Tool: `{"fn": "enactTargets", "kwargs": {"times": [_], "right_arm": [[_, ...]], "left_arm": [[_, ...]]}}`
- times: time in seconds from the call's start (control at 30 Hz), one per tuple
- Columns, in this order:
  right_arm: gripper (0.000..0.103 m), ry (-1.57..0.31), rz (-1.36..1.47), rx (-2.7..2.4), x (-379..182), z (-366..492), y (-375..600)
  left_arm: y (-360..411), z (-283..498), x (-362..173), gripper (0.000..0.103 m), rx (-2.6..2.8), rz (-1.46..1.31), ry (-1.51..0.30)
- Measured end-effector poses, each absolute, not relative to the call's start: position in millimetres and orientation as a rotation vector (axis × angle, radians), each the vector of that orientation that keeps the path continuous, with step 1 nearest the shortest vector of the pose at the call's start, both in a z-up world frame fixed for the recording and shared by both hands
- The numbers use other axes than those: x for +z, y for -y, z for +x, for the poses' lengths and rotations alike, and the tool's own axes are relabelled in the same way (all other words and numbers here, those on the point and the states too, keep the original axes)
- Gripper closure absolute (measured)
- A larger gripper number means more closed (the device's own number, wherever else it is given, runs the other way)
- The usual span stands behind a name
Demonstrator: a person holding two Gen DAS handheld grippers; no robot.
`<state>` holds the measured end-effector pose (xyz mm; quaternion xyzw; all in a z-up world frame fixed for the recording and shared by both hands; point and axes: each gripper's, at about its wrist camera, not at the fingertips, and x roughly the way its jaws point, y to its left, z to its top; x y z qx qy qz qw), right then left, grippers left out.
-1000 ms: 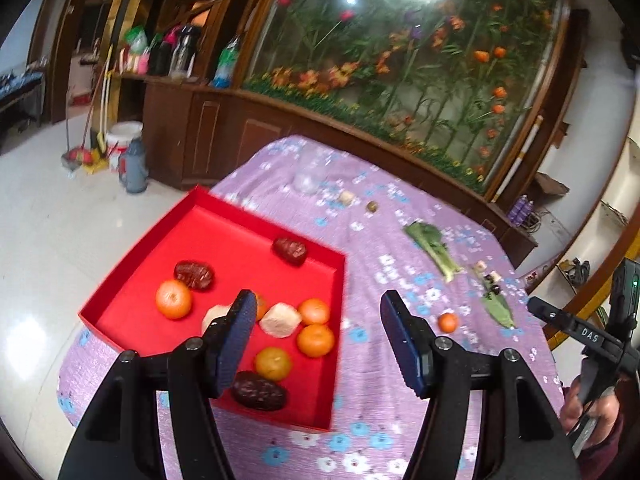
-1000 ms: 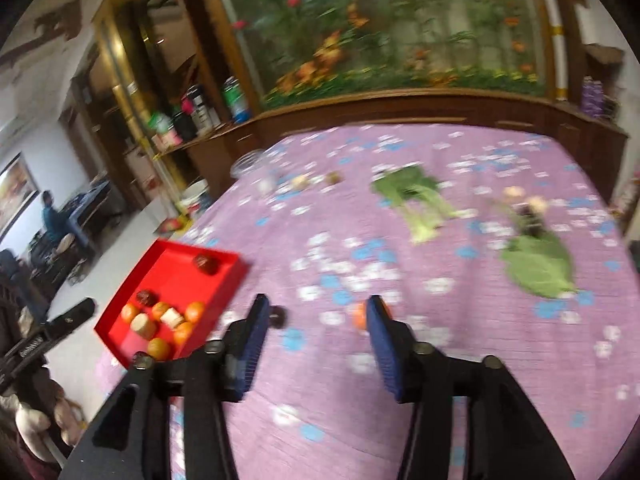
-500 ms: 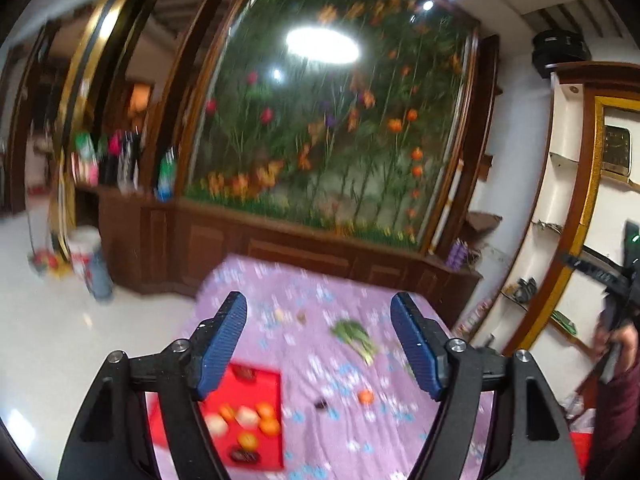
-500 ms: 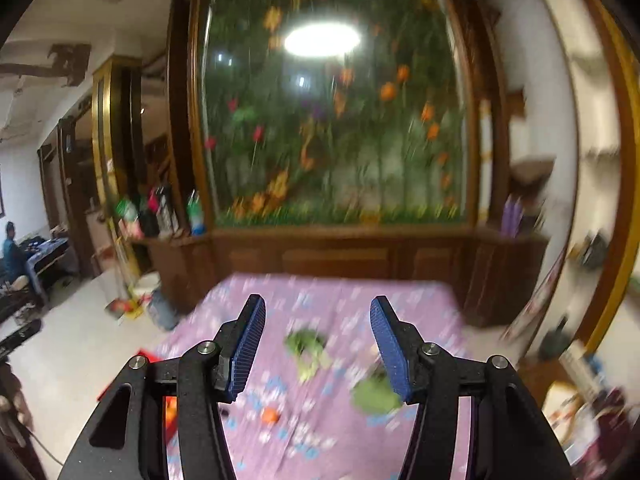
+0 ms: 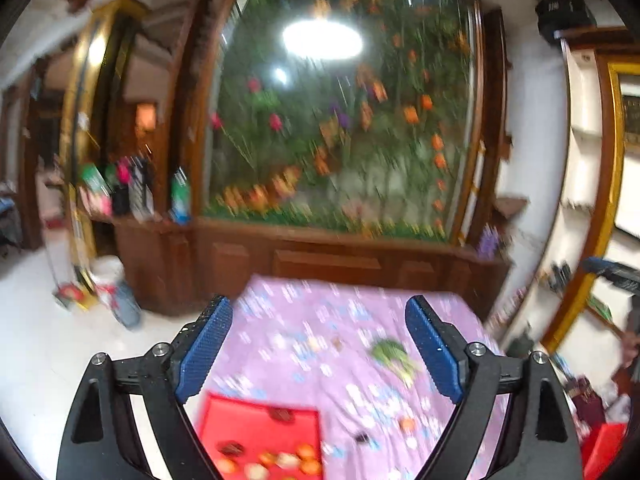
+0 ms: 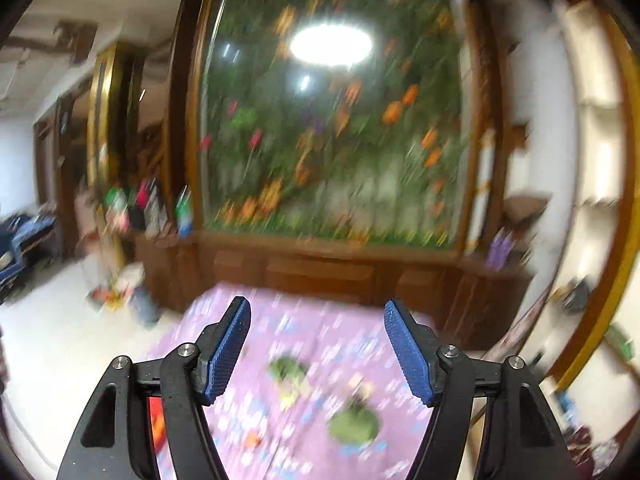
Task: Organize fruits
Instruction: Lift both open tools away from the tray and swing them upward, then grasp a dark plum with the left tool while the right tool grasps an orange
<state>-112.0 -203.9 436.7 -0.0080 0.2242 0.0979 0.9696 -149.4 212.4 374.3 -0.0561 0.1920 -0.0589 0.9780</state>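
Both tools were held up well above the tabletop (image 5: 360, 320), which wore a purple flowered cloth, and both views were smeared with blur.

The left tool (image 5: 318, 350) had its two blue-padded fingers (image 5: 204, 350) spread wide apart with nothing between them. Below it, at the near left corner of the tabletop, sat the red tray (image 5: 256, 420). Most of the fruits lay in it: a row of orange ones (image 5: 306, 450) mixed with a pale piece along the near side, and two dark ones (image 5: 282, 415), one toward the far rim and one further left. To the right of the tray, out on the cloth, a small dark piece (image 5: 362, 437) lay just beside a lone orange fruit (image 5: 407, 424), both apart from the tray. Further back was a green leafy bunch (image 5: 392, 354).

The right tool (image 6: 316, 350) likewise stood with its blue fingers (image 6: 226, 350) parted and gripping nothing. Behind its left finger only a sliver of the red tray showed. On the cloth to the right of that lay the lone orange fruit (image 6: 252, 438), then the leafy bunch (image 6: 289, 372) further back, and a broad green leaf (image 6: 354, 424) nearer, well apart from the tray.

Beyond the tabletop rose a wooden cabinet (image 5: 328, 264) under a large glass panel of painted flowers (image 5: 340, 132).
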Motion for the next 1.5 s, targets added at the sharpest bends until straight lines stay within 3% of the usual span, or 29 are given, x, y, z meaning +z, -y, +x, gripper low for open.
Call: {"fn": "enactTargets", "kwargs": {"times": [0.17,0.23,0.3,0.47,0.7,1.1,1.23,1.27,1.3,1.5], "right_arm": [[0.03,-0.709,0.015,0.35,262,-46,162],[0.037,-0.793,0.048,0.403,199,-25,150],[0.047,-0.894,0.109,0.464,138,-7,135],[0.047,-0.997,0.136,0.484,59,25,111],[0.047,-1.03,0.056,0.483,25,35,96],[0.048,-0.99,-0.023,0.474,24,36,84],[0.063,-0.969,-0.097,0.438,23,31,76],[0.066,-0.965,-0.111,0.429,23,30,75],[0.066,-0.962,-0.112,0.428,23,30,75],[0.067,-0.973,-0.038,0.441,26,24,85]], "left_arm": [[-164,-91,243,0.017,-0.228,-0.144,-0.582],[-148,-67,190,0.034,-0.271,-0.194,-0.682],[-130,-46,140,0.061,-0.308,-0.229,-0.797],[-97,-24,69,0.063,-0.289,-0.145,-0.917],[-76,-9,39,0.064,-0.265,-0.022,-0.947],[-78,0,18,0.072,-0.213,0.008,-0.972],[-74,-1,17,0.073,-0.19,0.038,-0.97],[-75,-1,17,0.077,-0.186,0.034,-0.969],[-77,-1,17,0.081,-0.186,0.024,-0.969],[-91,-16,30,0.081,-0.215,-0.084,-0.954]]}}
